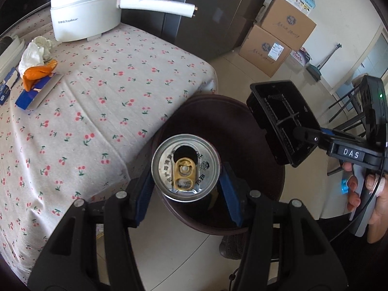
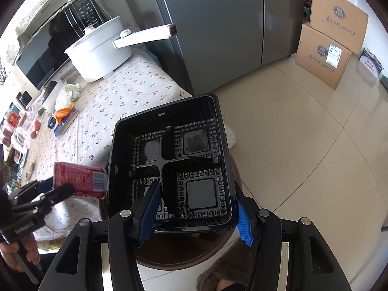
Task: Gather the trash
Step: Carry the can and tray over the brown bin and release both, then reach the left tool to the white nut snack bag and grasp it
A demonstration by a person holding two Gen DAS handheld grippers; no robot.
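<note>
My left gripper is shut on an opened drink can, held upright over a dark round trash bin beside the table. The can shows red from the side in the right wrist view. My right gripper is shut on the near rim of a black plastic food tray, one finger inside the tray and one outside; the tray hangs over the same bin and also shows in the left wrist view. Orange peel and crumpled tissue lie on the table.
The table has a cherry-print cloth. A white electric pot with a long handle stands at its back. A blue-and-white carton lies under the peel. A grey fridge and cardboard boxes stand on the tiled floor.
</note>
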